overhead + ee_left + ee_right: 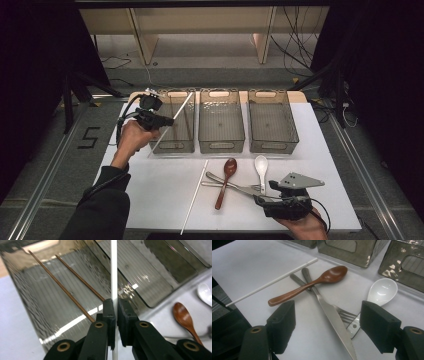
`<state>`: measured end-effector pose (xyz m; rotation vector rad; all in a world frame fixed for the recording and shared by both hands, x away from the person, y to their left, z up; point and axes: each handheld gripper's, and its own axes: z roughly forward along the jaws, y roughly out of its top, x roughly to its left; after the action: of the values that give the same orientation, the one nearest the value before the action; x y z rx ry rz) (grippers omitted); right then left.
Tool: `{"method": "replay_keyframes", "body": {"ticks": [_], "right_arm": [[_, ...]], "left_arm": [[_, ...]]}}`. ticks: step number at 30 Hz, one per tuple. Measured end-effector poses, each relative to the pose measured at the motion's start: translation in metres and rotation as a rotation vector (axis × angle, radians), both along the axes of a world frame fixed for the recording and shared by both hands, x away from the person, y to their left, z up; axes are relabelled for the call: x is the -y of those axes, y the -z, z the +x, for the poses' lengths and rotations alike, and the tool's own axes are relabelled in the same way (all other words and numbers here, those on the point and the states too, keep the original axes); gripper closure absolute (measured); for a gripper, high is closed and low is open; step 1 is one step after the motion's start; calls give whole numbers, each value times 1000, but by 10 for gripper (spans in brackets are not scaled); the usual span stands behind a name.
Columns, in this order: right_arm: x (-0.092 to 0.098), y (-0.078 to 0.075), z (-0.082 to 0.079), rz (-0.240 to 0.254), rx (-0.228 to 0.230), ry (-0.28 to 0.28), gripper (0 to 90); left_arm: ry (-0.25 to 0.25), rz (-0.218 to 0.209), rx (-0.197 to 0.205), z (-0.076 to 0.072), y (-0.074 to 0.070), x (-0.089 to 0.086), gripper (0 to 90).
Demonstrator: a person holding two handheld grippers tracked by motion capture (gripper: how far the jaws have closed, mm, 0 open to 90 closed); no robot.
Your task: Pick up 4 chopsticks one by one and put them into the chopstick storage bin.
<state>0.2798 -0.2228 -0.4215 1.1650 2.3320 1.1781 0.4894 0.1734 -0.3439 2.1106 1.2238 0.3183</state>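
A: Cutlery near the front: what lies there?
B: Right gripper (262, 195), jaws wide apart over a knife (332, 315) and fork (344, 315); beside them a brown spoon (227, 175), white spoon (260, 167) and white stick (194, 197).
A: And farther?
B: Left gripper (167, 121) clenched on a white chopstick (114, 270), slanting over the left bin (172, 145), which holds two brown chopsticks (62, 287).

A thin white chopstick (172, 120), slanted, hangs over the leftmost smoky bin (186, 142), pinched mid-length.
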Motion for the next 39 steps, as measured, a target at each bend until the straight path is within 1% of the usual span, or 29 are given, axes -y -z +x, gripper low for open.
{"method": "replay_keyframes", "body": {"ticks": [3, 5, 9, 13, 18, 24, 29, 30, 34, 37, 39], "right_arm": [[0, 1, 0, 0, -2, -1, 297], [0, 1, 0, -1, -2, -1, 297], [-1, 1, 0, 1, -5, -1, 297], [-1, 1, 0, 3, -9, -3, 297], [0, 2, 1, 3, -9, -3, 297], [1, 2, 1, 2, -8, -2, 297], [1, 2, 1, 1, -11, -2, 297], [0, 2, 1, 0, -11, -3, 297], [0, 3, 1, 2, -11, -3, 297], [1, 3, 1, 2, -12, -2, 297], [1, 3, 1, 2, -12, -2, 297]], "left_arm": [[-14, 5, 14, 8, -1, -1, 845], [-15, 8, 16, 14, -2, -2, 845], [-37, 3, 27, 26, -3, -4, 845], [-50, 7, 44, 36, 0, -5, 845], [-63, 1, 49, 46, 3, -6, 845], [-80, -7, 52, 54, 8, -8, 845], [-87, -4, 50, 59, 14, -9, 845], [-87, 3, 55, 60, 15, -9, 845], [-84, 8, 55, 62, 19, -9, 844], [-85, 11, 51, 65, 22, -10, 844], [-78, 20, 49, 66, 25, -10, 844]]}}
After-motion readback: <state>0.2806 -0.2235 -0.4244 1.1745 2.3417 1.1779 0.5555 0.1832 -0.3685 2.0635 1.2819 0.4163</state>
